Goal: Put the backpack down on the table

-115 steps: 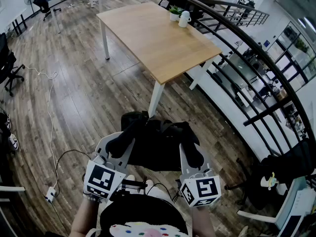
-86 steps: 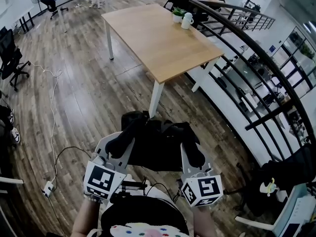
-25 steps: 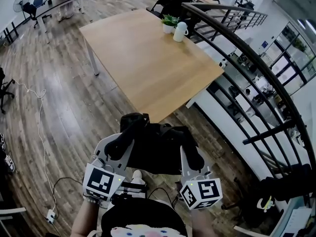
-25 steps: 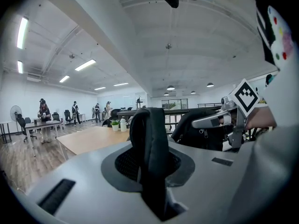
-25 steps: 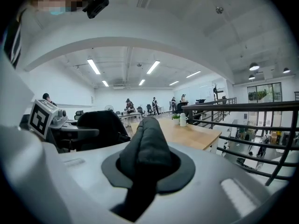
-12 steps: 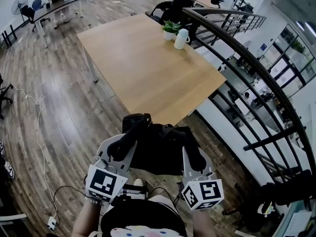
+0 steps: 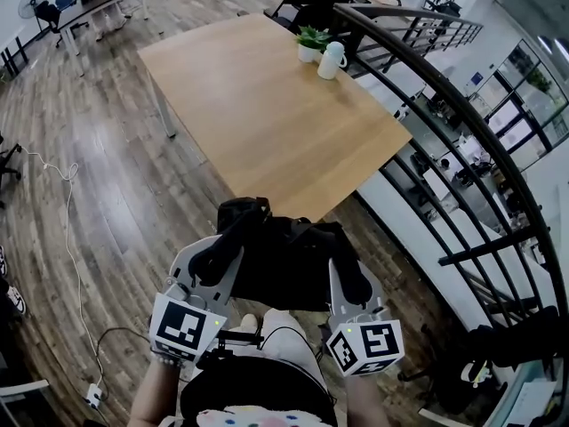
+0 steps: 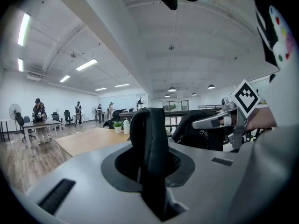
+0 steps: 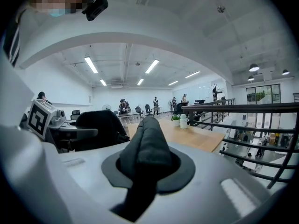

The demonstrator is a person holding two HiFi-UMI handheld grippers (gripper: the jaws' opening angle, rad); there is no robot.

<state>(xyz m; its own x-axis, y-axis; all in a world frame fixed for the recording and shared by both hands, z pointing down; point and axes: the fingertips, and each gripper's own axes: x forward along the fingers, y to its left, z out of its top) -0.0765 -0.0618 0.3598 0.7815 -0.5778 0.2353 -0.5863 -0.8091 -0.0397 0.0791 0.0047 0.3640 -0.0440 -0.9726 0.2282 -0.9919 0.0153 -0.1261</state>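
Observation:
A black backpack hangs between my two grippers, just off the near corner of the wooden table. My left gripper is shut on the left shoulder strap, which fills its jaws. My right gripper is shut on the right shoulder strap. The bag's body shows beside the right gripper, and the backpack also shows past the left one. The bag is held above the floor, in front of the person's body.
A small potted plant and a white bottle stand at the table's far right corner. A black railing runs along the right side. Office chairs stand beyond the table. A white cable and power strip lie on the wooden floor at left.
Over the past seconds the table has drawn nearer; its near corner now sits just beyond the backpack. Both grippers keep the same hold on the straps.

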